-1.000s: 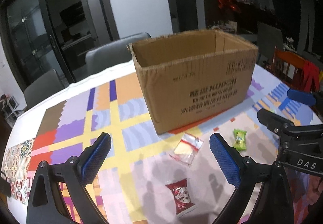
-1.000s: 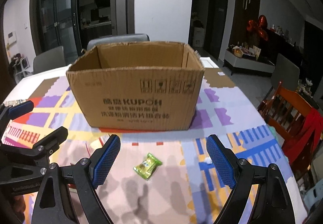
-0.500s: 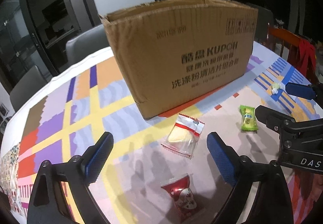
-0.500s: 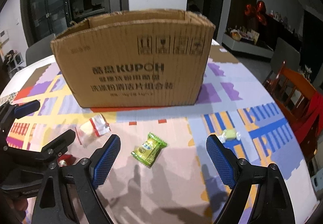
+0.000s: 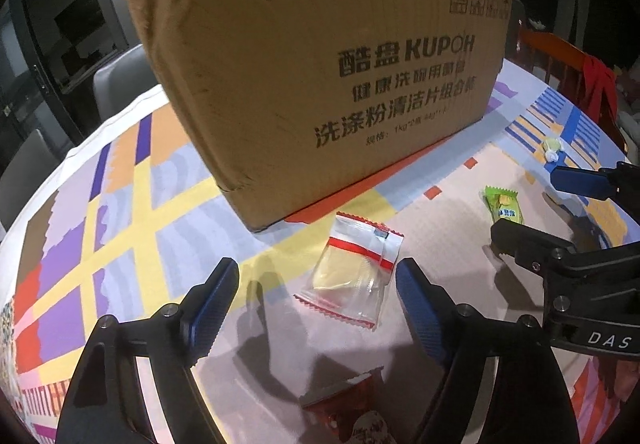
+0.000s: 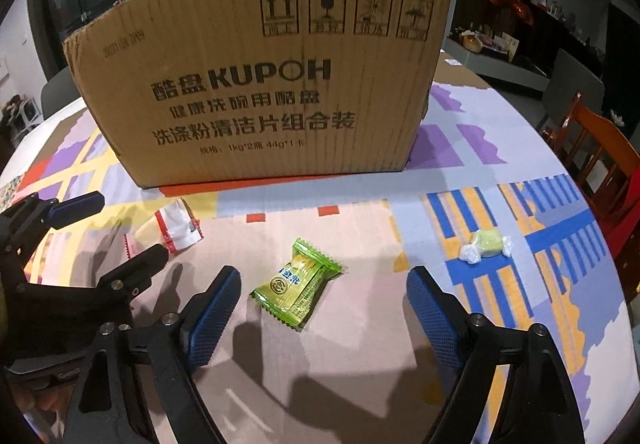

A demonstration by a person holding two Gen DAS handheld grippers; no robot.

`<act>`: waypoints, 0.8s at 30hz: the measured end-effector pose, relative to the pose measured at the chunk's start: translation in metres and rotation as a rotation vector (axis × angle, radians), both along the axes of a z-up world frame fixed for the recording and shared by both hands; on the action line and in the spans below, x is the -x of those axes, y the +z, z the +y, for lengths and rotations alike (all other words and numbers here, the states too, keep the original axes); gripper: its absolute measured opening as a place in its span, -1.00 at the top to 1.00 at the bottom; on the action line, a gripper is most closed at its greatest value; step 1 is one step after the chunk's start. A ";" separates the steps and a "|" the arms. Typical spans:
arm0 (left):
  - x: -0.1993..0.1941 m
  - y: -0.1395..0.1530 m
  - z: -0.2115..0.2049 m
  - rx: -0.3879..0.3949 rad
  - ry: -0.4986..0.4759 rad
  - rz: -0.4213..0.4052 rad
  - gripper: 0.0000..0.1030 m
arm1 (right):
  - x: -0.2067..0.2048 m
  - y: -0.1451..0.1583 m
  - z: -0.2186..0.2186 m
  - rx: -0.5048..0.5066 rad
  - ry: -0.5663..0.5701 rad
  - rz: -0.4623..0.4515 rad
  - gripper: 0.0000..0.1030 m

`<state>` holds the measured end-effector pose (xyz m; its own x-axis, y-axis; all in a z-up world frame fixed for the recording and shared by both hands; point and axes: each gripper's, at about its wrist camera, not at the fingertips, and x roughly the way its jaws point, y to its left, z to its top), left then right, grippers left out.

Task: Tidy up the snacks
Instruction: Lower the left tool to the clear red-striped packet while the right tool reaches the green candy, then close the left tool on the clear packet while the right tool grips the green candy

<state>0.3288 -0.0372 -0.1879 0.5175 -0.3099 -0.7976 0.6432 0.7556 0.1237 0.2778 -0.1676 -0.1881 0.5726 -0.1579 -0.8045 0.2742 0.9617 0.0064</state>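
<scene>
A brown cardboard box (image 5: 320, 84) printed KUPOH stands on the patterned tablecloth (image 5: 120, 204); it also fills the right wrist view (image 6: 264, 92). My left gripper (image 5: 316, 308) is open, low over a clear red-striped snack packet (image 5: 356, 276) lying between its fingers. A red snack packet (image 5: 352, 412) lies under it. My right gripper (image 6: 324, 320) is open around a green snack packet (image 6: 296, 288). A small pale green wrapped candy (image 6: 486, 244) lies to the right. The clear packet also shows in the right wrist view (image 6: 176, 228).
A wooden chair with red cloth (image 6: 600, 156) stands at the table's right edge. Grey chairs (image 5: 124, 84) stand behind the table. The table edge curves close on the right. Each gripper appears in the other's view, close side by side.
Both grippers have moved down and forward toward the table. The clear packet now sits between the left fingers and the green packet between the right fingers. The box looms larger.
</scene>
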 end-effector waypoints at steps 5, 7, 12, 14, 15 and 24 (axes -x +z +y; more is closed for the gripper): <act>0.000 -0.007 -0.004 0.008 -0.019 0.023 -0.40 | -0.003 -0.005 0.001 -0.010 0.007 0.014 -0.52; -0.001 -0.007 -0.005 0.022 -0.024 0.035 -0.31 | -0.004 -0.007 0.000 -0.017 0.010 0.017 -0.46; 0.003 -0.007 -0.006 0.048 -0.043 0.056 0.06 | -0.006 -0.012 -0.001 -0.050 0.020 0.032 -0.20; 0.006 -0.006 -0.007 0.043 -0.049 0.048 0.18 | -0.006 -0.013 -0.002 -0.063 0.020 0.035 -0.07; 0.006 -0.006 -0.007 0.046 -0.049 0.052 0.18 | -0.007 -0.013 -0.003 -0.065 0.020 0.032 -0.04; 0.009 -0.005 -0.006 0.048 -0.009 0.047 0.26 | -0.010 -0.015 -0.009 -0.088 0.041 0.022 0.35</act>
